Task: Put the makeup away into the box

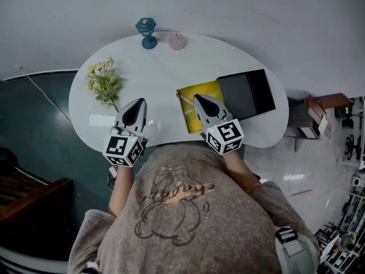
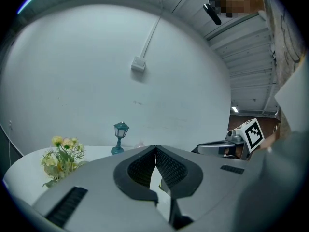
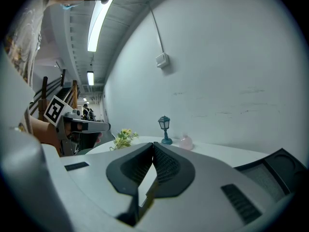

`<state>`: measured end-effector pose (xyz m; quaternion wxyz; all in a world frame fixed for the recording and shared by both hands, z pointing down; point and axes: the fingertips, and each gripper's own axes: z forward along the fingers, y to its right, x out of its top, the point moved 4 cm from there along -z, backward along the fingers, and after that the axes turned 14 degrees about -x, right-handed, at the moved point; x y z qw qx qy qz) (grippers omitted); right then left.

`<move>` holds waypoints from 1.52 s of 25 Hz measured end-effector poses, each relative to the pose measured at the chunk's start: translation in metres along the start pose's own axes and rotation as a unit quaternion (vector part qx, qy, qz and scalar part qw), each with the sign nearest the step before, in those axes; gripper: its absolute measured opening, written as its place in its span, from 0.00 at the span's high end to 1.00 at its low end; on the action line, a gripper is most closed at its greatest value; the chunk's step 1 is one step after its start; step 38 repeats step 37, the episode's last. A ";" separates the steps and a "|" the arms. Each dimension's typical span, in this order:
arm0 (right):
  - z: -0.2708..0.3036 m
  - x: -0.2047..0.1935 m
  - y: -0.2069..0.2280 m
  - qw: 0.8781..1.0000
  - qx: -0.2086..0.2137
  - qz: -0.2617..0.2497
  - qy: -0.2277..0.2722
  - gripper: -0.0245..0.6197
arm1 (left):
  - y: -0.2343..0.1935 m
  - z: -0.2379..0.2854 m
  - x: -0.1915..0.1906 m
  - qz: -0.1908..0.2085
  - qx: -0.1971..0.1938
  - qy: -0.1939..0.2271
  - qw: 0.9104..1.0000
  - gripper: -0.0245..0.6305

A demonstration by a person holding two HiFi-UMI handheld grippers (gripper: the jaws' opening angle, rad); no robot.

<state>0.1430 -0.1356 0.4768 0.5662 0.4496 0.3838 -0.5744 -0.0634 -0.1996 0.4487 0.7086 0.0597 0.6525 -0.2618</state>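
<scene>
The left gripper is held over the smooth white oval worktop, its fingers pressed together with nothing between them. A small round pink jar, likely the makeup, is seen far ahead by the back edge. The right gripper, also closed and empty, is held over the flat, open black box with a yellow inside, and is judged a bit nearer the jar.

Lab-like hall: ceiling strip light, equipment racks.

No legible text; sweatshirt script unreadable

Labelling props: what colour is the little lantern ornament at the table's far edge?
Teal, the whole lantern, base included. It shows best in the head view.
</scene>
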 end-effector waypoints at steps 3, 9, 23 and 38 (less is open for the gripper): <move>0.000 0.001 0.000 1.000 0.001 -0.001 0.002 0.96 | -0.001 0.001 0.001 -0.004 0.000 0.002 1.000 0.93; 0.001 0.000 0.002 1.000 0.002 -0.001 0.001 0.96 | -0.003 0.003 0.000 -0.007 -0.002 0.000 1.000 0.93; -0.002 0.001 0.004 1.000 0.001 0.002 0.004 0.96 | 0.000 0.005 -0.003 -0.009 -0.003 -0.009 1.000 0.93; -0.007 0.003 0.013 1.000 -0.004 -0.008 0.000 0.96 | 0.007 0.003 -0.006 -0.014 -0.007 -0.017 1.000 0.93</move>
